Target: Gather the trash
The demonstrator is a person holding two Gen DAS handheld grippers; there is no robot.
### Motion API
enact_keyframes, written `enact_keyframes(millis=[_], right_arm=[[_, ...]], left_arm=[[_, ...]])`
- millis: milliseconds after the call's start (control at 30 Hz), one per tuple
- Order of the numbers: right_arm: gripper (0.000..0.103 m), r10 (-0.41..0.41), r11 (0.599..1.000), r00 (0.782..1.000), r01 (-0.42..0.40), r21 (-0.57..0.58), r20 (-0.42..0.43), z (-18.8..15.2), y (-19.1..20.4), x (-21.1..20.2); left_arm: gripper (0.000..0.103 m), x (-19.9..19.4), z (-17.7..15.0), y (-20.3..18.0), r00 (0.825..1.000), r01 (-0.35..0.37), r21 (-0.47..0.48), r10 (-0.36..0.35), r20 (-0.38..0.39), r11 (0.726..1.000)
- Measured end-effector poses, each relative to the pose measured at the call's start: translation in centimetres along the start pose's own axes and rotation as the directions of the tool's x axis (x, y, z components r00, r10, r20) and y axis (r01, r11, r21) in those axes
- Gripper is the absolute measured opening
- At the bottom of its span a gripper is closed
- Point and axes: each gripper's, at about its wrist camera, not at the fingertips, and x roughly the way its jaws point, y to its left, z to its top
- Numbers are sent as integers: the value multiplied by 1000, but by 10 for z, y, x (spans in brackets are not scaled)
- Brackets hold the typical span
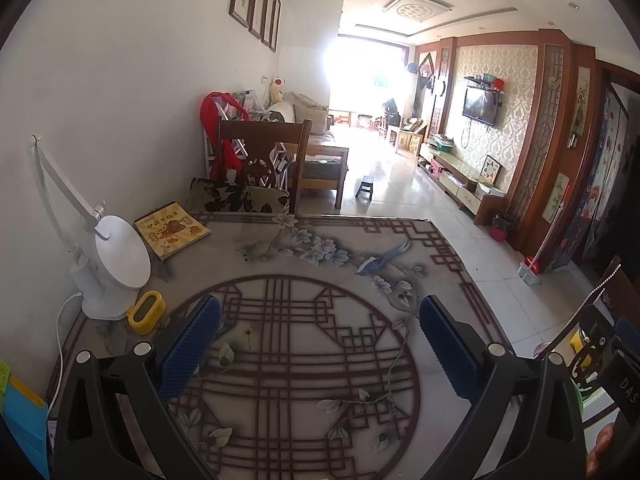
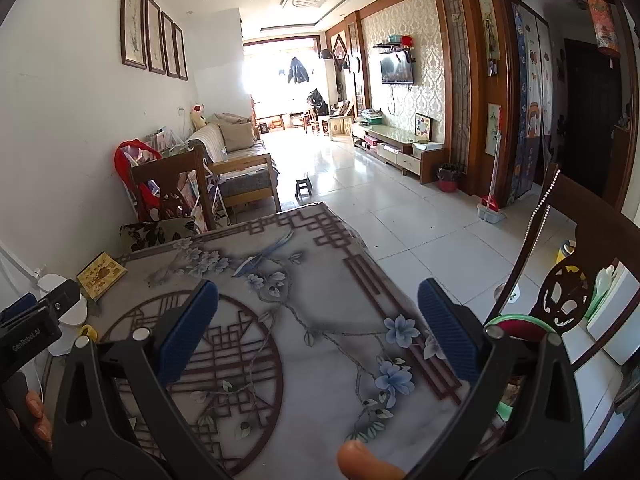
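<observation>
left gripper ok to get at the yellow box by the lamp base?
Probably yes. The left gripper is open and empty, and the yellow box sits just beyond its left finger on bare table; only the lamp base crowds it behind.

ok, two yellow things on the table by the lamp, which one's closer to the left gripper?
The small yellow clock, beside the white lamp base and just ahead of the left gripper. The yellow booklet lies farther back.

A long living room with a glossy pale tiled floor point(image 2: 400, 216) runs to a bright, overexposed window point(image 1: 360, 76). Four dark-framed pictures point(image 2: 154, 42) hang on the white left wall above a beige cushioned sofa point(image 2: 236, 148). Opposite, a wall-mounted black television point(image 2: 397, 70) sits on patterned cream wallpaper framed in brown wood.
</observation>
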Motion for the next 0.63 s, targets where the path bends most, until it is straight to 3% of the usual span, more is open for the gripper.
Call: enact_keyframes(millis=[300,400,500,633], right_arm=[[99,15,1000,998,-16,-15,-56,-8,7,28],[99,15,999,993,-20,-48,-117,-24,9,57],[99,4,995,978,-26,-101,-207,-52,10,95],[99,2,980,935,-72,-184,-354,-106,9,158]], left_arm=[[95,25,-9,13,999,-16,-9,16,-52,1000],[95,46,-23,31,993,-67,-35,63,-100,997],[95,79,-55,65,972,-146,-19,140,-190,989],[95,117,-106,120,915,-278,29,274,-295,960]])
